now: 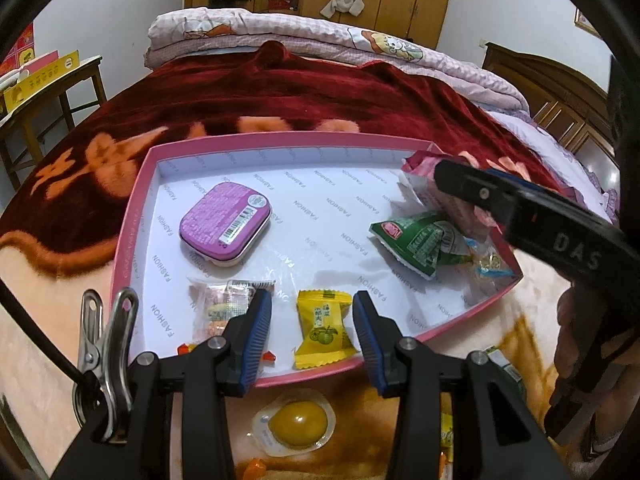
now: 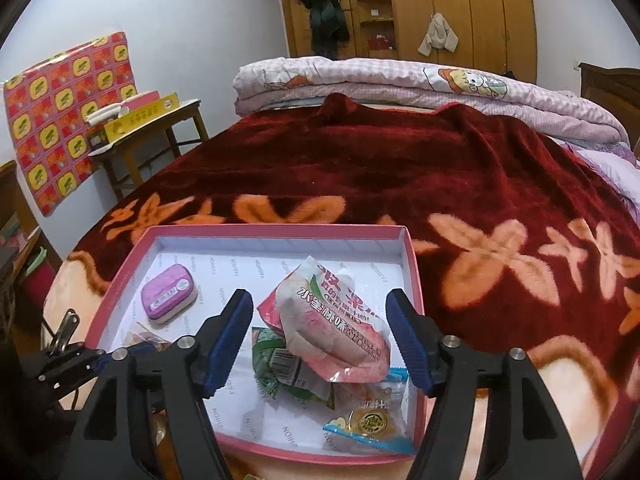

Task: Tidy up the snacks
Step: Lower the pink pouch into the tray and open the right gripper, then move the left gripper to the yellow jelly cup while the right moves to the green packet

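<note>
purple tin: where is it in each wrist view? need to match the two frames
Left wrist: purple tin lies left of centre, on the pink box's floor in its left half, barcode label up.
Right wrist: purple tin lies lower left, in the pink box's left half, left of the right tool's left finger.
Shared landmark: the green snack packet, on the box's right side in both views.

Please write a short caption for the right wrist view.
Open right gripper above pink-and-white snack bag lying in pink box.
</note>
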The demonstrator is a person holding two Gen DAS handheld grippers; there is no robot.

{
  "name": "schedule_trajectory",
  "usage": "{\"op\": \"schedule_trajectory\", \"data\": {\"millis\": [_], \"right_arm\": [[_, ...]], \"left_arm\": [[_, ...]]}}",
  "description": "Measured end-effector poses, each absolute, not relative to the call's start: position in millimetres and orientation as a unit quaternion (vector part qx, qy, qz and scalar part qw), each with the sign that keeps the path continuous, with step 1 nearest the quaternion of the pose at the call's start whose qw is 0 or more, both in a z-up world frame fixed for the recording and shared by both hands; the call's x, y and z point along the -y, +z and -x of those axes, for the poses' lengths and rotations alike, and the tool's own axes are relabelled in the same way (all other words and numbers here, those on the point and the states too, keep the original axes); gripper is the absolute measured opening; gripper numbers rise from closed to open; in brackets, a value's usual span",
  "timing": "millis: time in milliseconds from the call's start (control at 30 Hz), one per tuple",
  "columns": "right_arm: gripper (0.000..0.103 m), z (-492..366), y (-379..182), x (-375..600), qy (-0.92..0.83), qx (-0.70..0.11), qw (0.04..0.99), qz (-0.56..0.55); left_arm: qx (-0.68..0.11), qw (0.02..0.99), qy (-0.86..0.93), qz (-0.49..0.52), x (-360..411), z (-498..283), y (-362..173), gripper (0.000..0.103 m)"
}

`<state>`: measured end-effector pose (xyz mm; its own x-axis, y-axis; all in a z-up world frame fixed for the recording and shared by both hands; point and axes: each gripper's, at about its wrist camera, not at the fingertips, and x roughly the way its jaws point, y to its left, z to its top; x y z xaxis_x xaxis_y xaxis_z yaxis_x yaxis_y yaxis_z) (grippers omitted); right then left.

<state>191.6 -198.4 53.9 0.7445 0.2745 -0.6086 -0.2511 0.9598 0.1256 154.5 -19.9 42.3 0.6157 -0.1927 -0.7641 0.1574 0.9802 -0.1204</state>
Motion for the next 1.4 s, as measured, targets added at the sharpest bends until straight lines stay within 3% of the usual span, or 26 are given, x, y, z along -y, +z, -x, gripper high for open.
{"op": "schedule_trajectory", "data": {"millis": [667,1400], "right_arm": [[0.073,-138,64,203,0.172,-0.321,0.930,-0.049],[0.073,-89,36,214,0.171,-0.361,0.915,-0.064]], "left_arm": [[-0.413,0.906,-0.087,0.020,9,-125,62,0.045],[-0.436,0.897,-0.074,0.019,-8,-88,58,0.045]]}}
